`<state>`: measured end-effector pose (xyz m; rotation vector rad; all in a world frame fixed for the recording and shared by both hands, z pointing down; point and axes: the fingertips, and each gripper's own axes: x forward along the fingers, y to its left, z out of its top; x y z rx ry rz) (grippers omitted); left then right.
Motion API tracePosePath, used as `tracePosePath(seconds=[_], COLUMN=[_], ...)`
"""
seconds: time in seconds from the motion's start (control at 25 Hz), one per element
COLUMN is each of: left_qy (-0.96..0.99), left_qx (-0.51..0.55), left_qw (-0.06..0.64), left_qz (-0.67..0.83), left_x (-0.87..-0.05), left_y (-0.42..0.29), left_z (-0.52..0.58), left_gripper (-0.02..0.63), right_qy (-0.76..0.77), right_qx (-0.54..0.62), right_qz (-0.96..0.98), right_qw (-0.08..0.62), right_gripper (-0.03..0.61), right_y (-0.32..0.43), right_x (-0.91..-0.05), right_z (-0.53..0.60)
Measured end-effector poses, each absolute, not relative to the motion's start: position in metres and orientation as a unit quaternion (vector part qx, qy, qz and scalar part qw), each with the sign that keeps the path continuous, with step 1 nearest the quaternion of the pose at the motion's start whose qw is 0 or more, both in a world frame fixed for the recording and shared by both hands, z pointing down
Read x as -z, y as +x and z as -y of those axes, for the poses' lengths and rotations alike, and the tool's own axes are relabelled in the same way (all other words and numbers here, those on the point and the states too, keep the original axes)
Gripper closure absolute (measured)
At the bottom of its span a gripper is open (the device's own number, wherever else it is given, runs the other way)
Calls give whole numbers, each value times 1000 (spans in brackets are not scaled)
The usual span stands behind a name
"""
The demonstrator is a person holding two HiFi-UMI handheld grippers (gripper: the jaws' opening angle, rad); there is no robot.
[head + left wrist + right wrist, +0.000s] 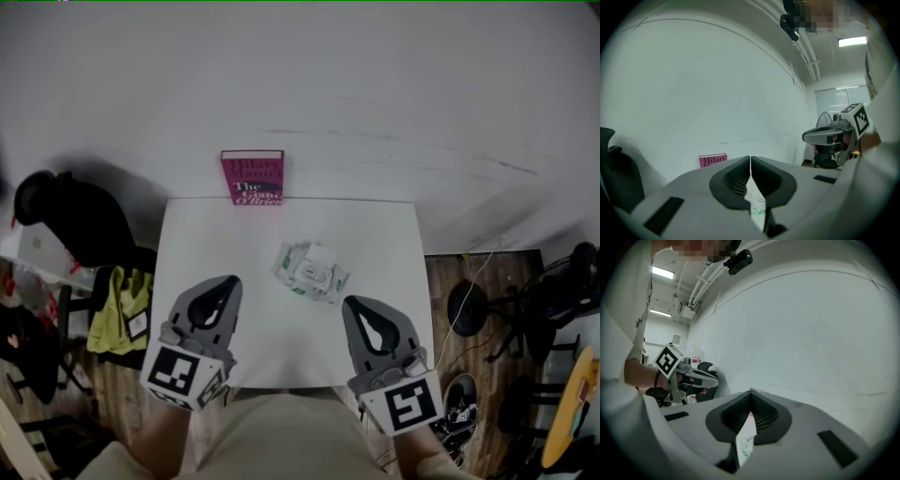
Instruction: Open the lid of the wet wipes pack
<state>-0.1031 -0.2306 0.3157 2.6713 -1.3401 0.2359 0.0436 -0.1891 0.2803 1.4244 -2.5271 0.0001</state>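
The wet wipes pack (312,272), white with green print, lies slightly right of centre on the white table (206,234). Its white lid flap looks folded back over an oval opening. My left gripper (232,280) hovers near the table's front left, a hand's width short of the pack, its jaws shut with nothing between them. My right gripper (350,302) hangs front right of the pack, also shut and empty. In the left gripper view the jaws (750,160) meet, and a sliver of the pack (758,206) shows below them. The right gripper view shows the same: closed jaws (751,393) above the pack (745,442).
A pink book (252,177) stands against the white wall at the table's back edge. A black chair (70,220) with a yellow garment (120,305) stands left of the table. Black stand bases (473,307) and a cable lie on the wooden floor to the right.
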Motion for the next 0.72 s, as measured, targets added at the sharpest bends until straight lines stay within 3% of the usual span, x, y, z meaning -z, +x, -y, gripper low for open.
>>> tracePosePath(seconds=[0.72], left_qy=[894], left_qx=[-78], left_qw=[70], left_qz=[435], left_x=[-302], left_y=[-101], left_z=[227], left_gripper=[588], right_qy=[499], right_qx=[0], right_qz=[857], right_qw=[130], right_gripper=[554], right_y=[44], right_x=[-285], right_z=[197])
